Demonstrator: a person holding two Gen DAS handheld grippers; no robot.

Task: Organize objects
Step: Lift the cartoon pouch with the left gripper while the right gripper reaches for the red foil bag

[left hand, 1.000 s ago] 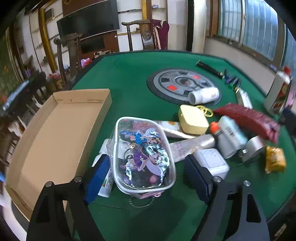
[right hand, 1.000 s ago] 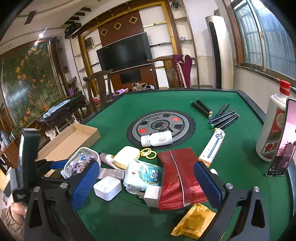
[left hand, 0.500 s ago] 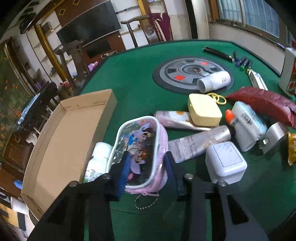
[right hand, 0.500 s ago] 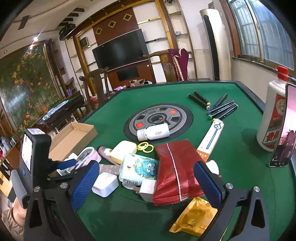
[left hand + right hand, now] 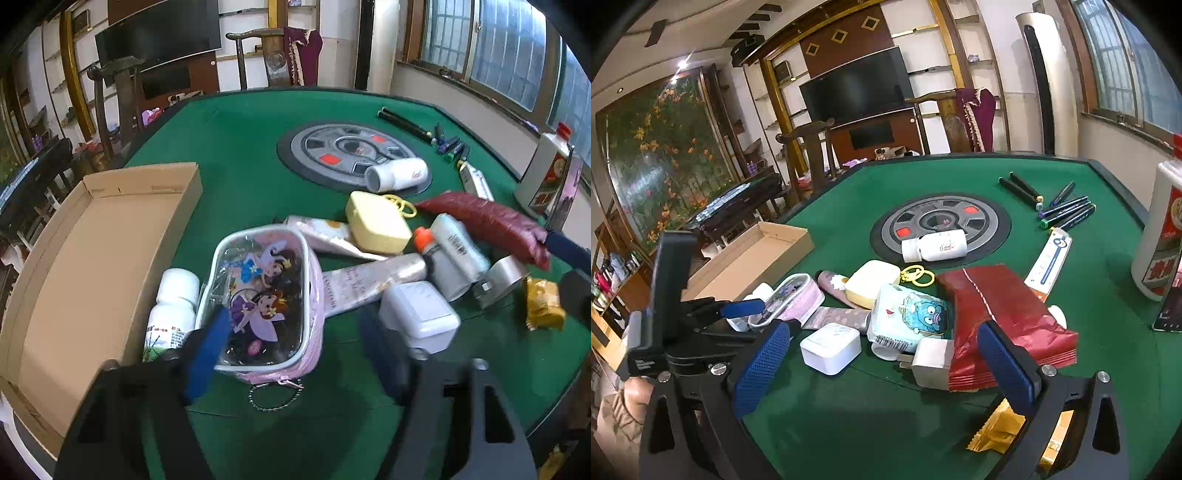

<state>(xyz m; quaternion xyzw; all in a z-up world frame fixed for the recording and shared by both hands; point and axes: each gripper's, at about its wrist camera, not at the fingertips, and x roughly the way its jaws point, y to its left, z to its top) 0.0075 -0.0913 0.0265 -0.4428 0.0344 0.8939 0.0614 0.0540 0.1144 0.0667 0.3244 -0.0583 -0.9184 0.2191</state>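
The left gripper (image 5: 291,347) hangs over the near end of the pouch (image 5: 264,299), and its jaws are opening: the left pad overlaps the pouch's near left corner while the right pad stands off to the right, so nothing is pinched. The pouch lies flat on the green table (image 5: 240,177), its left side just beside a white bottle (image 5: 171,306) and its right side against a tube (image 5: 369,282). That crowding probably explains the approach from the near end, where the beaded chain hangs free and the felt is bare.

The box (image 5: 92,258) sits open at the left, its low wall just past the bottle, so it looks the likely home for the pouch; a short lift over that wall would do, with nothing in the way.

The right gripper (image 5: 882,362), fingers wide apart and holding nothing, waits above the near clutter by the white case (image 5: 831,347) and red packet (image 5: 997,310). The far table is mostly clear apart from the markers (image 5: 1063,206)
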